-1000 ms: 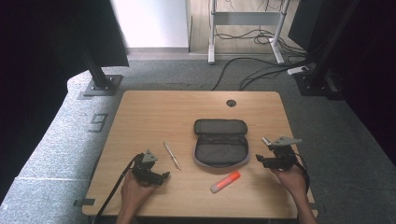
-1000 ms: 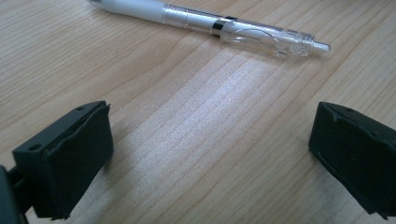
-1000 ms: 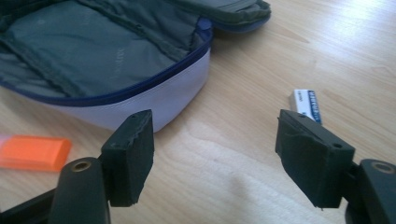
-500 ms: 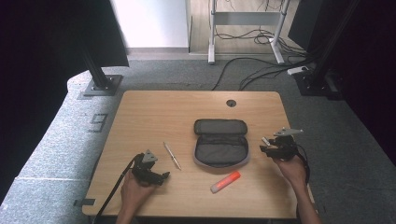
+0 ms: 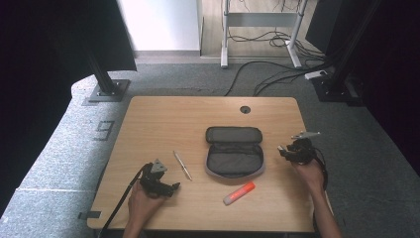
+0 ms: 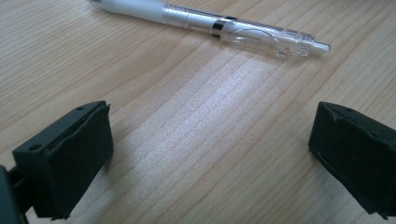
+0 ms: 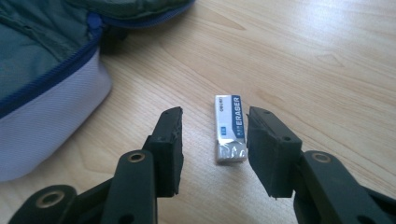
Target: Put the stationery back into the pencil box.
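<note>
1. Hovering just above the worktop (image 5: 163,116), the right hand-held gripper (image 7: 214,140) had its two black jaws on either side of a small white eraser (image 7: 229,128), and they had just been closing.
2. The eraser lay flat on the wood between the jaws; a gap showed on the left side, and the right jaw stood close beside it, contact there unclear.
3. In the high view the right hand-held gripper (image 5: 283,150) sat at the right edge of the worktop, just beside the open pencil case (image 5: 234,151).
4. The pencil case's grey wall and blue zip (image 7: 51,74) lay to the left of the eraser, apart from it.
5. The left hand-held gripper (image 6: 210,144) rested low over the wood with its jaws wide apart and nothing between them.
6. A white and clear pen (image 6: 210,25) lay ahead of those jaws, untouched.
7. An orange highlighter (image 5: 239,193) lay near the front edge, below the pencil case.
</note>
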A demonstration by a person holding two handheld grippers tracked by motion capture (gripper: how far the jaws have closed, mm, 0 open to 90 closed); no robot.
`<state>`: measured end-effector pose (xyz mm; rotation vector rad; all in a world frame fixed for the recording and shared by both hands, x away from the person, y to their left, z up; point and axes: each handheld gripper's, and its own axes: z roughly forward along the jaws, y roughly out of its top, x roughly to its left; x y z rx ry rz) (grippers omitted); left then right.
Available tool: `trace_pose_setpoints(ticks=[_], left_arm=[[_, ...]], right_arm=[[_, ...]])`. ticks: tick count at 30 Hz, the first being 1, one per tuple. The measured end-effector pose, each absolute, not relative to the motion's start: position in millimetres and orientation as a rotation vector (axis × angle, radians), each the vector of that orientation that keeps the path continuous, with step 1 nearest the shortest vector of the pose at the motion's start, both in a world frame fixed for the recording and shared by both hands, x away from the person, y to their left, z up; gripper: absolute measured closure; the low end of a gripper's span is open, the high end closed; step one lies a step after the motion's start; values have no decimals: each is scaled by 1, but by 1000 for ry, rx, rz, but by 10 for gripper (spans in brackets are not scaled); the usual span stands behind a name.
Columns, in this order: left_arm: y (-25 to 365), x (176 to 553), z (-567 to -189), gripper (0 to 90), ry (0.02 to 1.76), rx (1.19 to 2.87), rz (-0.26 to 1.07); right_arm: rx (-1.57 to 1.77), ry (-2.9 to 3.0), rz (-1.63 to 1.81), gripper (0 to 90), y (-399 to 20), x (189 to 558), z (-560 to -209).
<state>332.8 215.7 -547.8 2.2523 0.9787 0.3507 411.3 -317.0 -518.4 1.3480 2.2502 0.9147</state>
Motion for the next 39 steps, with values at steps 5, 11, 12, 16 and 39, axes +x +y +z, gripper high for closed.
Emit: trace_pose_setpoints(ticks=[5, 11, 12, 16, 39], left_arm=[[216, 333, -548, 0, 979, 2252, 351], [216, 333, -548, 0, 979, 2252, 351], [216, 333, -548, 0, 979, 2252, 351], [216, 333, -548, 0, 979, 2252, 351], [216, 333, -548, 0, 979, 2253, 352]], right_arm=[[1358, 2249, 903, 561, -319, 417, -525], [1367, 2258, 896, 583, -318, 421, -530], [1366, 2261, 892, 584, -318, 421, -531], [1371, 2262, 885, 590, -318, 423, -535], [1374, 2245, 939, 715, -322, 416, -531]])
